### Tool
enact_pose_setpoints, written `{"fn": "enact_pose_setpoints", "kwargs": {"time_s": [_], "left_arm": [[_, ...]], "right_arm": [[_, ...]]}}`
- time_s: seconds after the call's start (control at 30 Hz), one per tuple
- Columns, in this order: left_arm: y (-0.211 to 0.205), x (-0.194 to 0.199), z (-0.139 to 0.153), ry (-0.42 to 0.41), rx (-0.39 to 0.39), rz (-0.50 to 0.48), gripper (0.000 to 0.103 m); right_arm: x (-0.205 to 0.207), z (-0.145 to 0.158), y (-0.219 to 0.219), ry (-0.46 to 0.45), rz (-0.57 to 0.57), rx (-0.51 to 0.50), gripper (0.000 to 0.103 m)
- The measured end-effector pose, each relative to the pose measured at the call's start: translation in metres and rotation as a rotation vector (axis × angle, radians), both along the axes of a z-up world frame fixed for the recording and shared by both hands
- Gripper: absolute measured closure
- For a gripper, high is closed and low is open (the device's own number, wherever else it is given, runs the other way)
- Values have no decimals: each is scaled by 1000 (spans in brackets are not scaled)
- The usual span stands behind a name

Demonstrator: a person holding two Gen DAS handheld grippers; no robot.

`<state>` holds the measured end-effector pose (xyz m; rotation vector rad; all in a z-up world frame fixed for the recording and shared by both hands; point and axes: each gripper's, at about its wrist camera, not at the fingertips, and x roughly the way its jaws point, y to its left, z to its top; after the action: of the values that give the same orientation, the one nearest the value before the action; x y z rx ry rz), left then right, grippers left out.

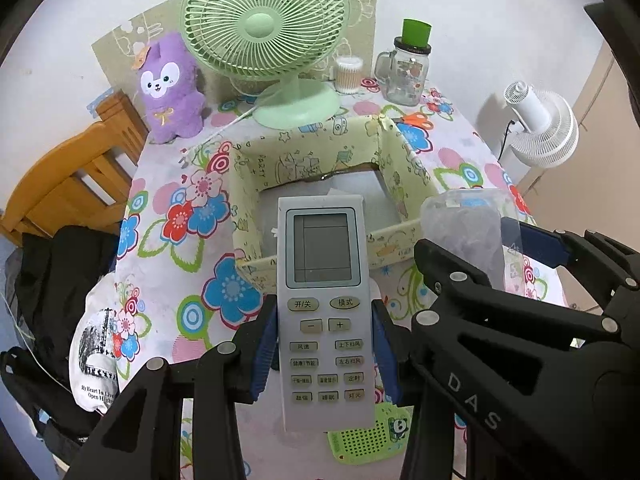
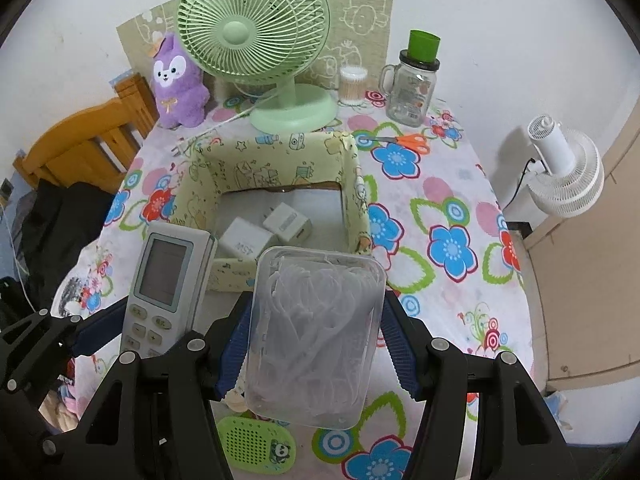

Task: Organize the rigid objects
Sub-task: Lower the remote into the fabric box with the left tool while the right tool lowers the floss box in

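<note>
Left wrist view: remote (image 1: 323,308) and clear box (image 2: 316,336) carried above the bin (image 2: 356,184).
Left gripper (image 1: 325,354) pinches the remote, right gripper (image 2: 314,350) pinches the box; next, probably lower both inside beside the chargers (image 2: 266,232).

My left gripper (image 1: 325,354) points steeply downward, its two blue-padded fingers (image 1: 265,354) pressed against the long sides of the remote control (image 1: 325,308), which I hold clear of the tabletop (image 1: 168,280). My right gripper (image 2: 314,346), beside it at a similar downward tilt, has its blue pads (image 2: 236,354) clamped on either side of the clear plastic box (image 2: 316,332), also lifted. In each wrist view the other gripper's black linkage enters from the side.
</note>
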<state>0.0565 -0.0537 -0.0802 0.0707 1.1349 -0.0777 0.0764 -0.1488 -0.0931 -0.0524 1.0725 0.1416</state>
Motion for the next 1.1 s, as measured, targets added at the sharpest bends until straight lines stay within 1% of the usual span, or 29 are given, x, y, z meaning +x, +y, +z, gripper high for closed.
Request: {"fn": "enact_pose_setpoints", "kwargs": {"time_s": [0.73, 1.1], "left_arm": [[15, 58, -5, 8, -19, 21, 58], [19, 89, -15, 26, -23, 14, 58]], "right_arm": [[67, -4, 15, 21, 28, -13, 39], [98, -10, 19, 34, 32, -25, 39]]}}
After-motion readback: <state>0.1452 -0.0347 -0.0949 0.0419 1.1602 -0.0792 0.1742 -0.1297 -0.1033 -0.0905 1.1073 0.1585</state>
